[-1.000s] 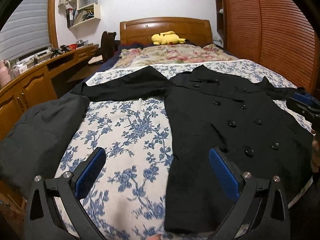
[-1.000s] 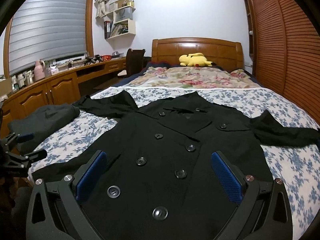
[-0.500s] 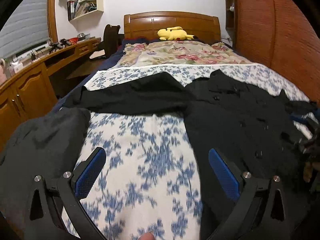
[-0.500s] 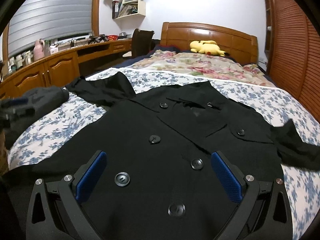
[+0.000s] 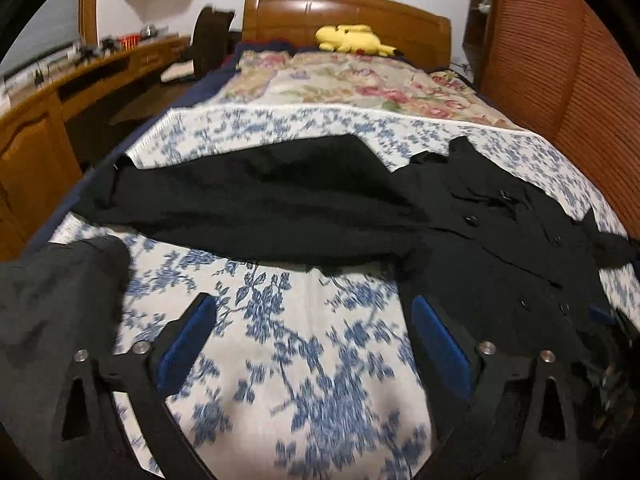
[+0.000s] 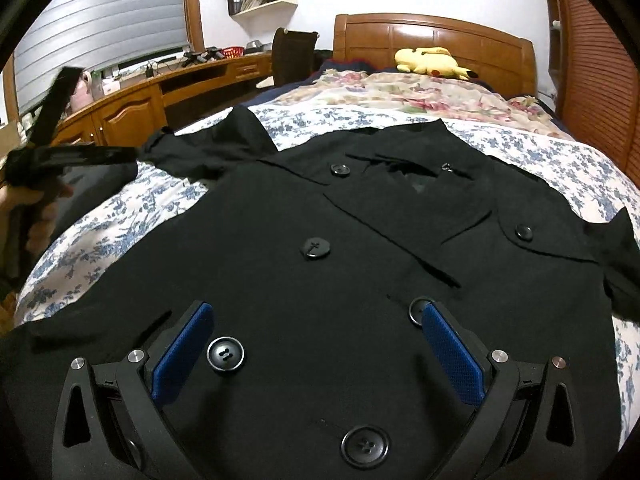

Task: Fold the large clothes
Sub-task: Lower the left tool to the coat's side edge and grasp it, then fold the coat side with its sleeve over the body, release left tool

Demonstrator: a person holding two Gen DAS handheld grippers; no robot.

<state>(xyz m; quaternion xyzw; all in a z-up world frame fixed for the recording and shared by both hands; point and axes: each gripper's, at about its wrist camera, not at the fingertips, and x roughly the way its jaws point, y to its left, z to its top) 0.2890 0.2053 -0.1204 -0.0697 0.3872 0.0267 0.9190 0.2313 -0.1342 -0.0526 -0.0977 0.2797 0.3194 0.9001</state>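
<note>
Left hand-held gripper (image 5: 312,320) hovered over the bed (image 5: 304,360), its blue ribbed pads (image 5: 188,340) spread wide and just beginning to close, with only the blue-and-white floral sheet between them. Right hand-held gripper (image 6: 316,344) hung released above the black coat (image 6: 360,240), gripping nothing. The coat, a matte double-breasted garment with round four-hole buttons (image 6: 225,354) and broad lapels, lay face up across the sheet, one sleeve (image 5: 256,204) stretched flat toward the bed's left edge. A rumpled dark grey garment (image 5: 52,304) sat at the near left corner. A yellow plush toy (image 6: 432,60) rested by the curved wooden headboard (image 6: 436,40), and slatted wardrobe doors (image 5: 560,60) lined the right wall. Compared with a second earlier, the left gripper had swung away from the coat's hem toward the outstretched sleeve, which filled more of its view, while the right had closed in on the coat's buttoned front.
</note>
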